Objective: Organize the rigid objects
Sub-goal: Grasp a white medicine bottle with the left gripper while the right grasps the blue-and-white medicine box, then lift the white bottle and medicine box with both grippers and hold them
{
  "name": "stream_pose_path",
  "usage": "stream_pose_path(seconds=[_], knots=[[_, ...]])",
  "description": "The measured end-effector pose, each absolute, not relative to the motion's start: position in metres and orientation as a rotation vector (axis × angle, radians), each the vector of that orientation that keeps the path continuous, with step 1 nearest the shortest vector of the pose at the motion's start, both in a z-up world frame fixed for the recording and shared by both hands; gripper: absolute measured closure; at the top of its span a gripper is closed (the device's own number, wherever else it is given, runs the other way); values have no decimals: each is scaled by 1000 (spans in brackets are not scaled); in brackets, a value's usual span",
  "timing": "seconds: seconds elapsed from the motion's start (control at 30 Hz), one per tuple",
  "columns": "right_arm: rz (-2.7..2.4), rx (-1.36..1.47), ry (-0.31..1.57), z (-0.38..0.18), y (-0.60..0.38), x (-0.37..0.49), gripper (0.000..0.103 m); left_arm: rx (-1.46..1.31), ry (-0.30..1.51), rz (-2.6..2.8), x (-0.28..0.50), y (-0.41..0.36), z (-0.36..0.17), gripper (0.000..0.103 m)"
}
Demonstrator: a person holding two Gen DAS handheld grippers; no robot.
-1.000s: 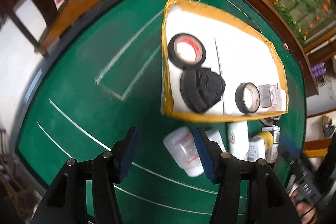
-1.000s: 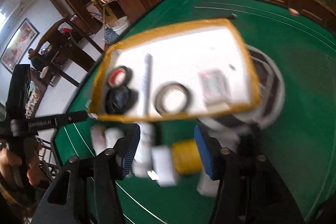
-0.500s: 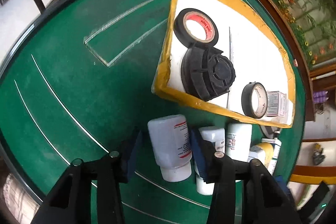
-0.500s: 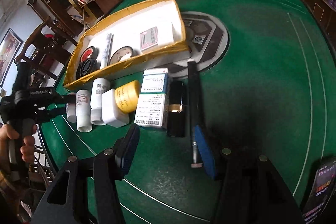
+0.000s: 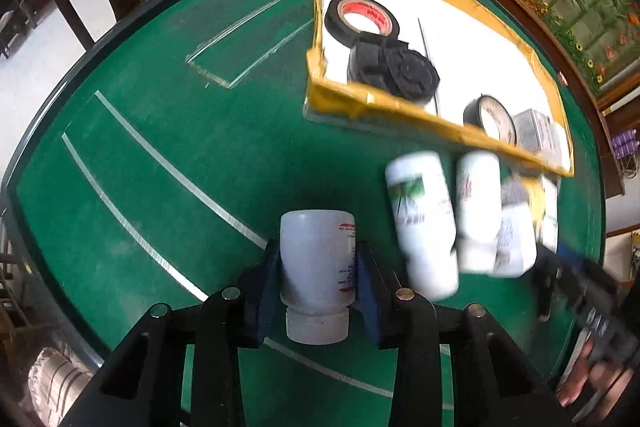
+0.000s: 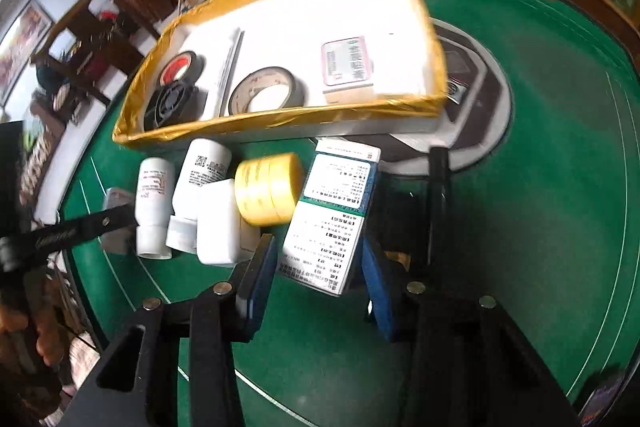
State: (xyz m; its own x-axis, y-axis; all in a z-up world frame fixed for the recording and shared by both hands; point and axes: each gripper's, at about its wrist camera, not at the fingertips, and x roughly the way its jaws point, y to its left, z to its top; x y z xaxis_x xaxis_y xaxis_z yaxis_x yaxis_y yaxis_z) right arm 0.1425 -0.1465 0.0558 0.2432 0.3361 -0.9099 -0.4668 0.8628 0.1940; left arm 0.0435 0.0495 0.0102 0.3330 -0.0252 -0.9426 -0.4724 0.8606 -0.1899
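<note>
Notably, scene: a round table (image 5: 168,155) topped with smooth green felt and thin pale lines filled both views.
Left gripper (image 5: 318,279): at lower centre of the left wrist view, its blue pads sat against both sides of a squat, translucent white plastic bottle (image 5: 318,259) with a red-printed label, cap toward the camera; the jaws were closing, and the bottle was gripped between them.
Right gripper (image 6: 318,267): at lower centre of the right wrist view, its blue padded jaws were closing, with a flat white-and-green cardboard carton (image 6: 334,215) covered in small black print between them; the pads lay close along its edges, but contact could not be told.
Tray: a shallow rectangular white foam box (image 6: 256,121) edged in glossy yellow-brown tape sat across the upper half of the right view.
Tray contents: a black tape roll with red core (image 5: 362,17), a ribbed black round part (image 5: 394,69), a grey tape roll (image 6: 266,91) and a small pink-printed packet (image 6: 348,63).
Loose items: two white cylindrical bottles (image 6: 154,199), a rounded white block (image 6: 218,221) and a yellow tape roll (image 6: 268,189) lay clustered just left of the carton.
</note>
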Motion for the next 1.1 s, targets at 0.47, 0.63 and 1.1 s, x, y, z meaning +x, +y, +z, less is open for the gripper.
stream_pose_path(seconds=[0.47, 0.63, 1.1], knots=[[635, -125, 1200, 65, -163, 119, 63, -440, 1236, 317, -27, 4, 8, 65], [689, -147, 1175, 81, -172, 92, 64, -416, 1245, 316, -38, -18, 8, 65], [740, -367, 1171, 62, -168, 47, 66, -354, 1222, 351, -51, -59, 5, 65]])
